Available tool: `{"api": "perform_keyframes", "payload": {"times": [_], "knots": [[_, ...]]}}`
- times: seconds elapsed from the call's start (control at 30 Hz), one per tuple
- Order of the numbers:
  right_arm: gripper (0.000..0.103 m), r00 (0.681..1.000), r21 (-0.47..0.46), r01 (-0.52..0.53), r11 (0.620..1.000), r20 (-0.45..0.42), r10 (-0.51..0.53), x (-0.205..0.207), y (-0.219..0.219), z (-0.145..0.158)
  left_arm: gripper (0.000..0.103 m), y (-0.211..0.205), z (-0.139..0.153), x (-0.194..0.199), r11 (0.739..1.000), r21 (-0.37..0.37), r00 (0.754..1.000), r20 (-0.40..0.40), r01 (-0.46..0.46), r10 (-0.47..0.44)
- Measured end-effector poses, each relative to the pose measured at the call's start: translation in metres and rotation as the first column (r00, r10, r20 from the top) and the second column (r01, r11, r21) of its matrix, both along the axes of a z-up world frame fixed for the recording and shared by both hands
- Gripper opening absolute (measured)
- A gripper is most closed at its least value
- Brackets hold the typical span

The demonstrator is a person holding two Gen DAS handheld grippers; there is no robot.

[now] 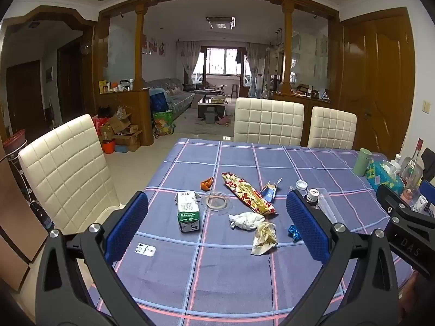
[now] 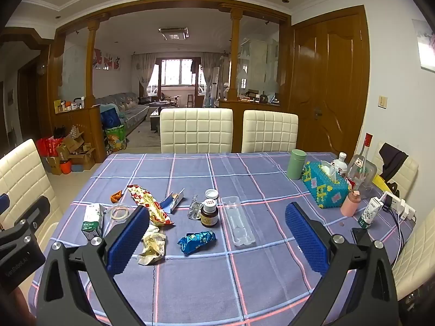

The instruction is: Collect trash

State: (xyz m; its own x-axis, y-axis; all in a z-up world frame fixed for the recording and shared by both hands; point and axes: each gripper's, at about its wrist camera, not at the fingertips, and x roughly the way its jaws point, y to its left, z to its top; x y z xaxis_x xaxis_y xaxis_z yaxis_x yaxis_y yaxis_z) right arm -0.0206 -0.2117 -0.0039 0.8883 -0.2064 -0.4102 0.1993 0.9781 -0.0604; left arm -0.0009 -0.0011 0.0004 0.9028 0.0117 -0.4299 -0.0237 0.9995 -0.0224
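Observation:
Trash lies scattered on the blue plaid table (image 1: pixel 217 277). A green and white milk carton (image 1: pixel 188 211), a long red and yellow wrapper (image 1: pixel 247 193), a crumpled white tissue (image 1: pixel 246 220), a cream wrapper (image 1: pixel 264 237), a small orange wrapper (image 1: pixel 206 184) and a blue wrapper (image 2: pixel 197 241) lie ahead. My left gripper (image 1: pixel 217 217) is open and empty, above the near table. My right gripper (image 2: pixel 217 233) is open and empty, with the blue wrapper between its fingers' line of sight.
A brown medicine bottle (image 2: pixel 209 213), white cap (image 2: pixel 211 193), clear plastic tray (image 2: pixel 238 224) and glass ashtray (image 1: pixel 216 202) sit mid-table. A green cup (image 2: pixel 296 163), tissue box (image 2: pixel 325 184), bottles and a power strip (image 2: pixel 399 203) crowd the right edge. White chairs (image 2: pixel 196 130) surround the table.

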Motion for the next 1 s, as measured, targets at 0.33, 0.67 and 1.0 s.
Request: {"api": "perform_keyframes", "payload": {"times": [0.33,0.67,1.0], "knots": [[0.097,1.000,0.004,-0.002,1.000,0.001,0.002,0.000,-0.001,0.000,0.100,-0.004,0.001,-0.002,1.000,0.000,1.000,0.004,-0.002,0.002],[0.097,1.000,0.007,-0.003,1.000,-0.001,0.003,0.000,-0.002,-0.001,0.100,0.001,-0.001,-0.001,1.000,-0.012,1.000,0.008,0.003,-0.003],[0.097,1.000,0.007,-0.003,1.000,-0.002,0.003,0.000,-0.002,-0.001,0.100,0.000,-0.002,-0.001,1.000,-0.010,1.000,0.011,-0.001,0.001]]}}
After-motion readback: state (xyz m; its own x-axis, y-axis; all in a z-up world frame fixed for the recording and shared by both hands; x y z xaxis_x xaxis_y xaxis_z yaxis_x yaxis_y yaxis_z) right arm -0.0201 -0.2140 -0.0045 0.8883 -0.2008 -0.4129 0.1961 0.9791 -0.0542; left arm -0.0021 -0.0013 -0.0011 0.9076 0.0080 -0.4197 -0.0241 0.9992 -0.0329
